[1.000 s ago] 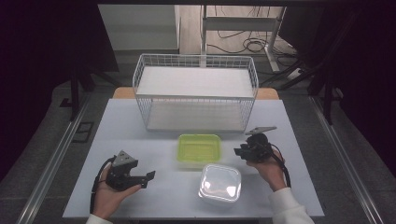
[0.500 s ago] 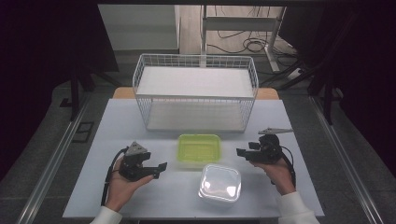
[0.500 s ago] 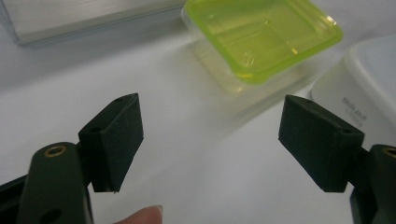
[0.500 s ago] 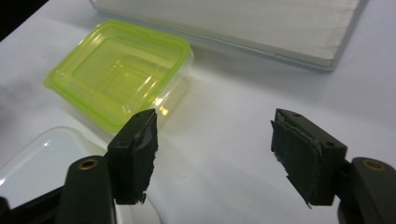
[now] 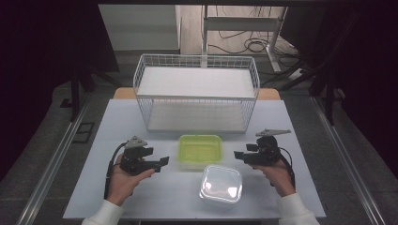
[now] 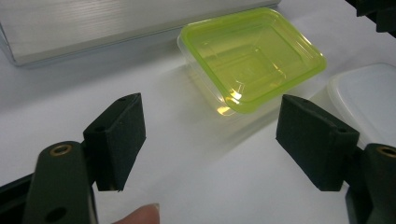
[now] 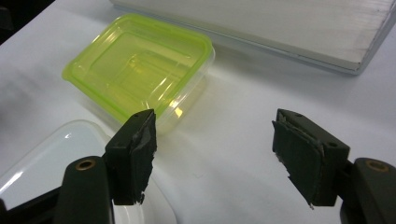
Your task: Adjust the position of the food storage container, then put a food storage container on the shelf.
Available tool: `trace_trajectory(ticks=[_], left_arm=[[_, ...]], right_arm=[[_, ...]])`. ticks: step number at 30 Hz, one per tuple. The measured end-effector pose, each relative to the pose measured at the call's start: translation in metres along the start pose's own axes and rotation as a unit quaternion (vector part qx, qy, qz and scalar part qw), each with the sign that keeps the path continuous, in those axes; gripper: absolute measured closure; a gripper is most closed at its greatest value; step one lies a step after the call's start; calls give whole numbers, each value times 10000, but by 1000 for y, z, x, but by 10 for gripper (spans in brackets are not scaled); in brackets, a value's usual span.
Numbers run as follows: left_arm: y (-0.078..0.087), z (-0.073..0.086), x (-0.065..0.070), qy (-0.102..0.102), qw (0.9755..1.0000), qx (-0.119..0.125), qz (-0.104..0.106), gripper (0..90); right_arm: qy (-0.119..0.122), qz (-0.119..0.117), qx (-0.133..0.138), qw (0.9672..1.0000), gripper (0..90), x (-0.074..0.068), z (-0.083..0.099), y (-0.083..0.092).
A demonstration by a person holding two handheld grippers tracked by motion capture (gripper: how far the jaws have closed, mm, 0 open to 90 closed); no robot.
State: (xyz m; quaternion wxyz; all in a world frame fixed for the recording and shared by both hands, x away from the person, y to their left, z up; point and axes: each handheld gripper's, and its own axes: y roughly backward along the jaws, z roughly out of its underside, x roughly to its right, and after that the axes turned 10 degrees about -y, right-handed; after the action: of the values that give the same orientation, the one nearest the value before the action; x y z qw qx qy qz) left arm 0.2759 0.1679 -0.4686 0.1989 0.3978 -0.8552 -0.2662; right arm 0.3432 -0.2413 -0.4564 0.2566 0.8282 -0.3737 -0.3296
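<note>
Grippers, left gripper at eight o'clock and right gripper at four, flank the green container, both released, left narrowing emptily, on the white table.

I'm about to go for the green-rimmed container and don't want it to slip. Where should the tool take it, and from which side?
Grip the green rim's short right edge of the container, coming in level from the right with the right tool, whose jaws stand open and empty beside it. The walls are clear, thin and tapered, so the flat lip probably gives the surest hold. The white lid lies nearer the person, out of that path.
</note>
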Motion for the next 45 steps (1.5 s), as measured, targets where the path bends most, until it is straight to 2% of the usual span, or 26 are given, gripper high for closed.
trace_trajectory(ticks=[2, 6, 11, 15, 19, 20, 24, 27, 28, 30, 35, 37, 40, 43, 45], left_arm=[[-2, -1, -2, 46, 10000, -17, -5, 234], [-7, -6, -9, 282, 9995, -10, 171, 258], [-15, -17, -19, 521, 9979, -133, 357, 303], [-21, -27, -24, 720, 9958, -142, 544, 314], [-32, -33, -30, 941, 9925, -230, 746, 328], [-36, -34, -32, 1043, 9907, -236, 841, 333], [-45, -38, -35, 1142, 9887, -336, 916, 364], [-55, -37, -37, 1308, 9848, -435, 1059, 383], [-59, -37, -38, 1437, 9822, -461, 1123, 390], [-66, -36, -39, 1547, 9791, -471, 1232, 415], [-79, -34, -38, 1632, 9735, -553, 1505, 460], [-82, -33, -38, 1641, 9720, -604, 1567, 477], [-84, -31, -38, 1617, 9724, -672, 1544, 505], [-84, -31, -39, 1638, 9715, -716, 1556, 537], [-85, -30, -39, 1654, 9707, -752, 1571, 541]], right_arm=[[-1, -8, -18, 10000, 304, -1, 0, -1], [-120, -21, -49, 9999, 324, -3, -2, -2], [-244, -83, -154, 9995, 350, -4, -5, -8], [-206, -98, -259, 9994, 366, -7, -12, -15], [-207, -125, -392, 9989, 387, -12, -21, -20], [-199, -133, -423, 9988, 392, -12, -23, -21], [-295, -157, -525, 9981, 410, -11, -28, -30], [-438, -230, -570, 9971, 422, -7, -30, -36], [-486, -274, -572, 9968, 429, -6, -31, -39], [-649, -405, -608, 9952, 447, -3, -32, -46], [-685, -449, -702, 9942, 467, -2, -31, -54], [-707, -453, -766, 9935, 475, -2, -30, -59], [-820, -518, -811, 9920, 497, 0, -29, -65], [-1033, -671, -839, 9888, 538, 2, -28, -72], [-1045, -681, -869, 9884, 545, 2, -28, -73]])
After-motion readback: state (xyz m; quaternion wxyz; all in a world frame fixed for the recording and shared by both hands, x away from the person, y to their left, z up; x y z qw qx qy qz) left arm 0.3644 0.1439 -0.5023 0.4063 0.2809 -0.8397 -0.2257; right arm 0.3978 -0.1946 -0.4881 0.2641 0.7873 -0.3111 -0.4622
